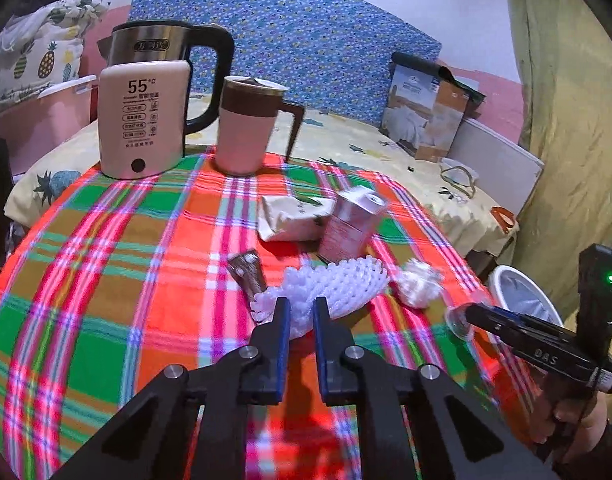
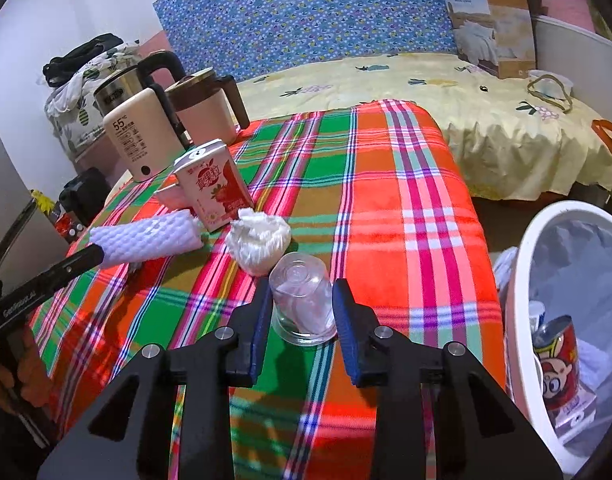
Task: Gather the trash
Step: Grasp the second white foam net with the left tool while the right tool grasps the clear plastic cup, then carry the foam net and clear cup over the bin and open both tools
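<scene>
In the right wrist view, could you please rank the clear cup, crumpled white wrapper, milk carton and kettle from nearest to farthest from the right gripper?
1. Clear cup, between the right gripper fingers.
2. Crumpled white wrapper, just beyond, slightly left.
3. Milk carton, farther left.
4. Kettle, far left corner.

On the plaid cloth (image 2: 386, 208) stand one electric kettle (image 2: 141, 136) and one lidded mug (image 2: 203, 114) at the far left, with one strawberry drink carton (image 2: 215, 186), one white foam net sleeve (image 2: 149, 238), one crumpled white wad (image 2: 257, 242), one clear plastic cup (image 2: 303, 300), one pale paper packet (image 1: 291, 218) and one brown wrapper (image 1: 247, 270) nearer. At the right sits one white waste bin (image 2: 522, 280) holding one red cartoon can (image 2: 556, 354), and one cardboard box (image 2: 494, 24) stands far off on the bed
</scene>
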A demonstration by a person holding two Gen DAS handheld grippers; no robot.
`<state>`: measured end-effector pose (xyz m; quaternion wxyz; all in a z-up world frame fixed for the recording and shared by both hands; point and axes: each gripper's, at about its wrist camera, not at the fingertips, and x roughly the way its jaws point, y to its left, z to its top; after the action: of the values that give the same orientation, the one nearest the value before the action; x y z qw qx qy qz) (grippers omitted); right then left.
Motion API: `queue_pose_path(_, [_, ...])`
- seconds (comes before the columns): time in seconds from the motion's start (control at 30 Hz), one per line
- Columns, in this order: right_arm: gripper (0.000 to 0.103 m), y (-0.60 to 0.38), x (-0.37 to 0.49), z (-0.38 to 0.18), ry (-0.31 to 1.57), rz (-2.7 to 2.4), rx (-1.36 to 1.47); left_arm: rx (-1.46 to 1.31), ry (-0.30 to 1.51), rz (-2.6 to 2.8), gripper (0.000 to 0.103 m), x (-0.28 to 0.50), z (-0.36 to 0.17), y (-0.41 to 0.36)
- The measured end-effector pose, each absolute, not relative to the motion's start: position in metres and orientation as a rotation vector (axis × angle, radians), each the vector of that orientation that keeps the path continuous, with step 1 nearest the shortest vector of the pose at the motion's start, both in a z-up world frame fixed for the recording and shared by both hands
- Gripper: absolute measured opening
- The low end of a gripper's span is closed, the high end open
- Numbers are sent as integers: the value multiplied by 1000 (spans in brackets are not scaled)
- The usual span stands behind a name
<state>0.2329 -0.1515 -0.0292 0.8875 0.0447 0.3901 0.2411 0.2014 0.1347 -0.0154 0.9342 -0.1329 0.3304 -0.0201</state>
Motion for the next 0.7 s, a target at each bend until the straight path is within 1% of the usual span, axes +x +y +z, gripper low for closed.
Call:
queue_pose_path(0.37, [33, -170, 208, -24, 794, 504, 113, -325, 694, -63, 10, 159, -17, 109])
queue_pose_path(0.7, [33, -188, 188, -23, 788, 494, 127, -326, 701, -93, 10, 136, -11, 86])
